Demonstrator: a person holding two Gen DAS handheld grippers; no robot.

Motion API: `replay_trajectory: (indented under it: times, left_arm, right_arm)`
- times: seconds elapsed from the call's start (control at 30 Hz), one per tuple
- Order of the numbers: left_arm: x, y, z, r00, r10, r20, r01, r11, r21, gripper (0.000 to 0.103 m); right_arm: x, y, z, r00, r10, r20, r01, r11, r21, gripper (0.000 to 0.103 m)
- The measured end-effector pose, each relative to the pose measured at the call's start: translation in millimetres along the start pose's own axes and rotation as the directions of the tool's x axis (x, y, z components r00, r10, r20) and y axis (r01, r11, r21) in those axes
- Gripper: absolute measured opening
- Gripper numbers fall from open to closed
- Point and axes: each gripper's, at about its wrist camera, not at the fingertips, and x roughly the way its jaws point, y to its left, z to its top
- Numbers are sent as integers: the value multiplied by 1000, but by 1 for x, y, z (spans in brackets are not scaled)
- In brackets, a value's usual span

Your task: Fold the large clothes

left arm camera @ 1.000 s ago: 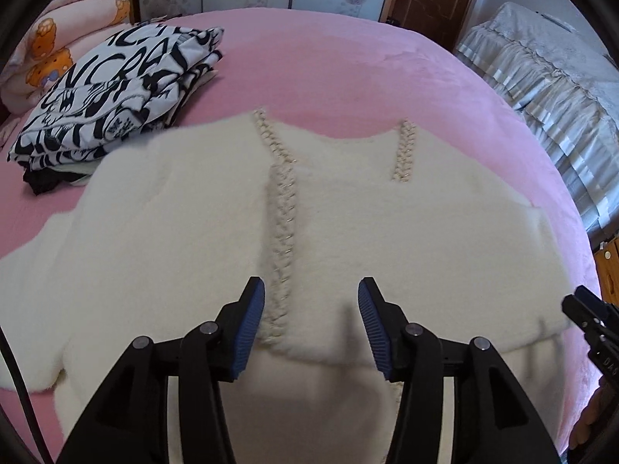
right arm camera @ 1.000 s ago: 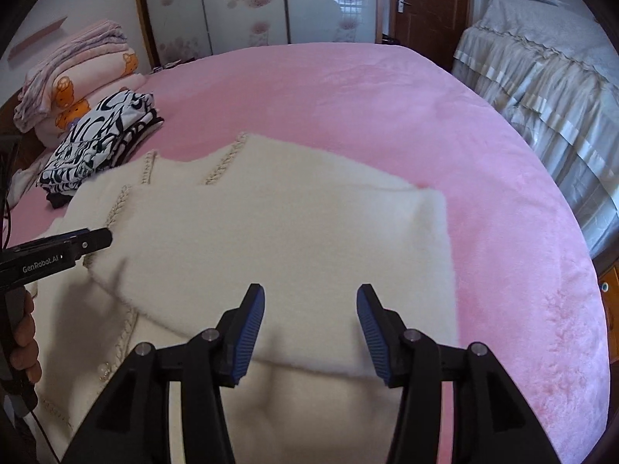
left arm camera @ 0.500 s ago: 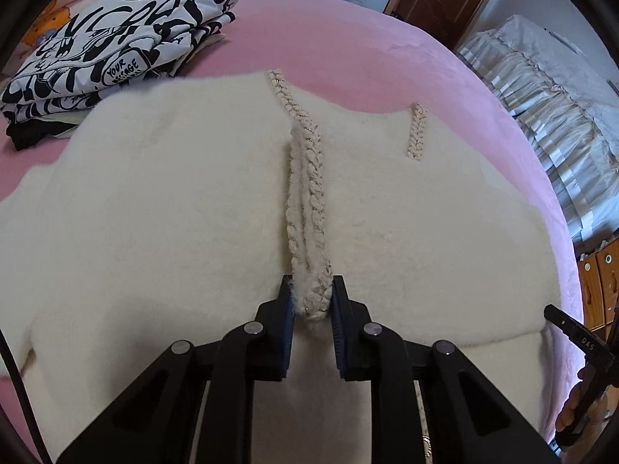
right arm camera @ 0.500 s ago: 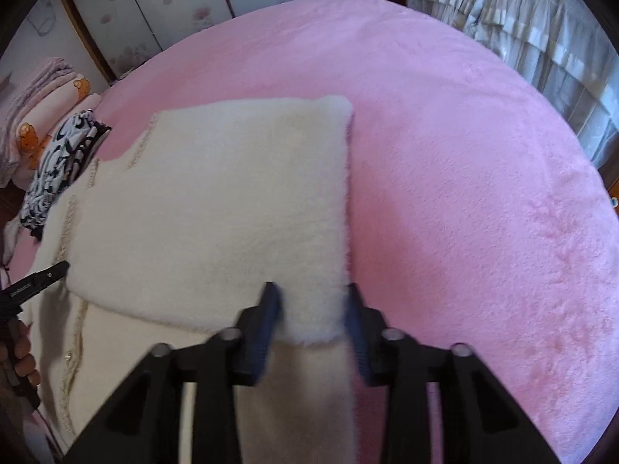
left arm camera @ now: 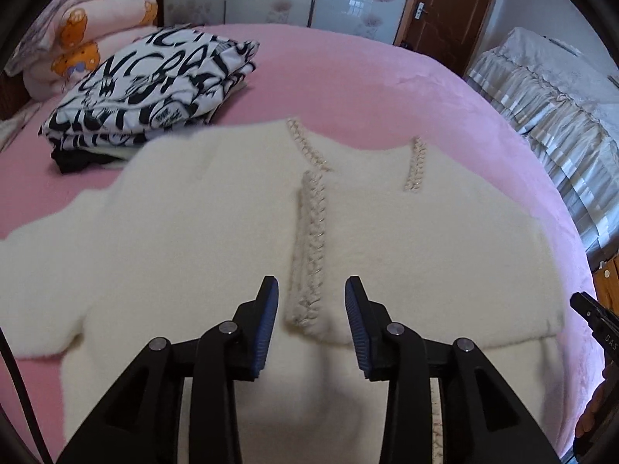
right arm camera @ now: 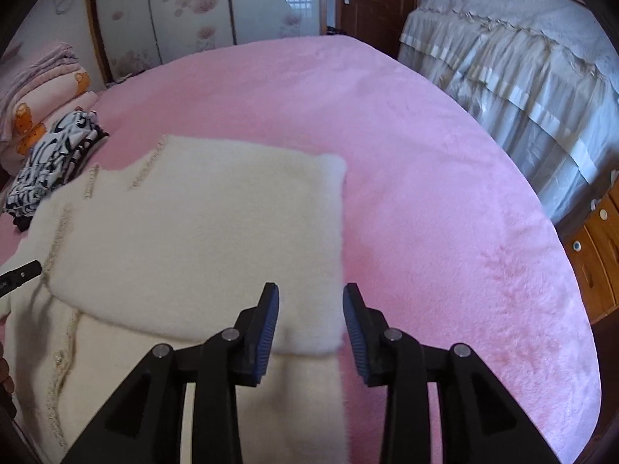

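A cream fluffy cardigan [left arm camera: 193,239] with braided trim [left arm camera: 309,239] lies spread on the pink bed; it also shows in the right wrist view [right arm camera: 201,239]. A folded flap lies across its body, with its lower edge just ahead of both grippers. My left gripper [left arm camera: 311,307] is open and empty, hovering over the trim's lower end. My right gripper [right arm camera: 310,311] is open and empty over the flap's right corner. The right gripper's tip [left arm camera: 595,319] shows at the left view's right edge.
A folded black-and-white printed garment [left arm camera: 154,89] sits on a stack at the far left. Pink bedding with bear prints [left arm camera: 85,38] lies behind it. A second bed with a pale frilled cover [right arm camera: 522,62] stands to the right. The pink bedspread [right arm camera: 425,193] extends right of the cardigan.
Half a second ago both grippers were shut on the flap's edge, left on the trim, right on the corner. Both have since opened, let go and pulled back a little.
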Motion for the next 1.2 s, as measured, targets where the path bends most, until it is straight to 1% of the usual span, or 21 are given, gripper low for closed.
replay_trajectory:
  times: [0.07, 0.17, 0.23, 0.3, 0.33, 0.37, 0.47, 0.53, 0.57, 0.6, 0.63, 0.67, 0.7, 0.73, 0.77, 0.8, 0.9, 0.97, 1.07, 1.13, 1.2]
  left_arm:
    - [5, -20, 6, 1000, -24, -3, 25, 999, 38, 38]
    - [24, -45, 12, 999, -40, -34, 42, 998, 53, 38]
    - [42, -51, 14, 996, -42, -78, 46, 998, 46, 38]
    - [56, -47, 12, 992, -24, -122, 29, 999, 36, 38]
    - [60, -43, 10, 992, -21, -128, 26, 999, 34, 40]
    - [60, -38, 10, 992, -33, -124, 37, 999, 31, 41]
    - [57, -19, 5, 994, -22, -109, 26, 999, 36, 42]
    - [55, -10, 2, 992, -57, -111, 61, 998, 29, 42]
    - [54, -9, 1, 992, -64, -111, 68, 997, 33, 42]
    - [53, -9, 0, 992, -60, -110, 65, 997, 42, 42]
    - [53, -11, 0, 993, -49, -109, 55, 997, 53, 42]
    - [54, -14, 0, 993, -36, -108, 43, 997, 63, 42]
    - [54, -16, 0, 994, -23, -106, 30, 997, 70, 42]
    - [53, -17, -1, 994, -14, -105, 22, 997, 71, 42]
    - [52, -18, -1, 994, -10, -105, 18, 997, 70, 43]
    - [52, -19, 0, 994, -10, -105, 17, 998, 67, 43]
    - [49, -20, 1, 994, -5, -110, 12, 998, 68, 44]
    - [46, -22, 1, 994, -1, -112, 9, 997, 74, 44]
    - [38, -23, 3, 994, -10, -109, 18, 997, 74, 52]
    - [29, -26, 4, 996, 5, -88, 2, 997, 79, 64]
    - [20, -28, 5, 998, 8, -65, -2, 996, 84, 67]
  right_arm:
    - [6, 23, 6, 998, 63, -7, -63, 997, -33, 34]
    - [26, 60, 17, 989, 144, -39, -147, 987, -65, 34]
    - [45, 79, 21, 981, 174, -84, -181, 980, -82, 34]
    - [64, 90, 19, 975, 178, -134, -190, 978, -83, 35]
    - [70, 86, 17, 977, 155, -149, -169, 982, -84, 34]
    - [73, 78, 14, 981, 123, -150, -136, 987, -82, 34]
    - [67, 35, 7, 991, 62, -119, -68, 997, -45, 34]
    - [61, 6, 2, 994, 1, -106, -4, 1000, -24, 34]
    - [57, -7, 0, 995, -15, -101, 14, 1000, -15, 33]
    - [53, -18, -2, 995, 1, -100, 0, 1000, 2, 30]
    - [49, -26, -4, 995, 21, -99, -19, 1000, 22, 29]
    - [45, -32, -5, 995, 21, -97, -18, 999, 34, 28]
    - [41, -34, -6, 996, -3, -89, 7, 999, 40, 29]
    - [37, -34, -7, 995, -60, -84, 64, 997, 37, 32]
    - [35, -34, -7, 988, -125, -86, 128, 991, 34, 40]
    - [36, -35, -10, 986, -141, -90, 145, 989, 40, 48]
    - [39, -40, -17, 988, -97, -121, 108, 990, 90, 49]
    - [36, -39, -18, 989, -95, -118, 106, 990, 96, 49]
    - [29, -35, -16, 990, -84, -111, 95, 990, 100, 49]
    - [22, -29, -14, 992, -74, -101, 83, 992, 96, 49]
    - [16, -21, -12, 992, -73, -100, 82, 993, 87, 49]
